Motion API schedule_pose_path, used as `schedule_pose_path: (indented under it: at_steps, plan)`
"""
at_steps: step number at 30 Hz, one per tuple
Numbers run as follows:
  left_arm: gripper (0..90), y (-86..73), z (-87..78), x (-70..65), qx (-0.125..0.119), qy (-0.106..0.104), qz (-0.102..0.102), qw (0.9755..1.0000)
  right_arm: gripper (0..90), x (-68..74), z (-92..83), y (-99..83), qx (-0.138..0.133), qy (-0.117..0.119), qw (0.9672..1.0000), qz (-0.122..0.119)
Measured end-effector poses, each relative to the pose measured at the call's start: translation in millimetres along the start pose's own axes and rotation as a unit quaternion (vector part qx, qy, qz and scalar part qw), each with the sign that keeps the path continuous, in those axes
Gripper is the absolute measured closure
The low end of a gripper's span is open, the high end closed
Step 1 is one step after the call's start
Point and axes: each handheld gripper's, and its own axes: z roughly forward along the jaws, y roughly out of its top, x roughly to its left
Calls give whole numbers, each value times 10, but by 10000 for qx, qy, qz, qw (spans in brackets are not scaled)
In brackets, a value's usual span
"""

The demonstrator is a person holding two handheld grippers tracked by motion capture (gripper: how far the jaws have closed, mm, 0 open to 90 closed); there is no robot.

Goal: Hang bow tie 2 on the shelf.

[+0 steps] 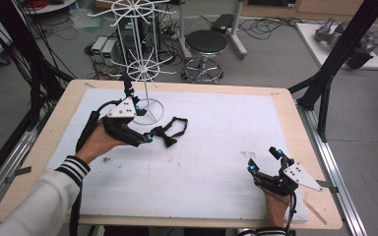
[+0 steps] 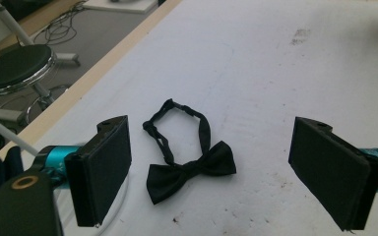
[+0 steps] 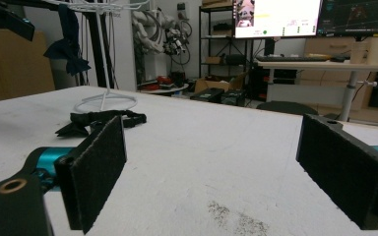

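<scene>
A: We had the bow tie (image 2: 191,169) lying flat on the white mat (image 1: 216,147), just beside the ring foot of the white wire rack (image 1: 145,69), with its strap looped out behind the knot; the left gripper (image 1: 147,133) hovered right over it, jaws wide apart and holding nothing.

B: And the right gripper (image 1: 265,161) sat low near the front right of the mat, well apart from the tie, jaws likewise spread and empty; how did we judge the tie itself?

A: Light, soft cloth, we thought; limp in the strap, a little firmer at the knot; nothing fragile, though thin fabric could slip out of a shallow pinch; we reckoned the knot at the middle gave the surest hold, since a grip on one wing or the strap would let the rest dangle and twist.

B: The left gripper view gave us the tie's full outline between the pads, wings and loop alike; the high view crowded that behind the gripper.

A: The right gripper view added something else; from table level we saw a dark tie (image 3: 70,46) already hanging on the rack, which we could not tell clearly from above.
</scene>
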Motion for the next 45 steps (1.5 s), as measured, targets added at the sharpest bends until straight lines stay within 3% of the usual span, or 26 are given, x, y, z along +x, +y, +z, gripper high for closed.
schedule_pose_path:
  at_steps: [6,13,18,28,32,36,44,45]
  plan:
    - [167,49,142,-16,367,-110,263,9989,111,0,0,0,-3,5,10000,1]
    - [167,85,294,-22,685,-227,370,9967,111,0,0,0,-7,8,10000,-4]
    - [170,52,389,13,1028,-248,468,9933,111,0,0,-1,-19,15,10000,-15]
    - [176,143,544,83,1225,-451,536,9900,111,-4,-2,0,-16,6,10000,-4]
    - [176,157,618,89,1339,-592,589,9875,111,-6,-2,-1,-12,11,10000,-7]
    - [176,191,682,105,1601,-737,791,9812,111,-6,-2,-1,-15,13,10000,-28]
    - [191,215,791,143,1805,-882,888,9756,111,-5,-2,-1,-16,11,10000,-12]
    - [192,218,804,151,1869,-903,921,9739,111,0,-4,-1,2,19,10000,15]
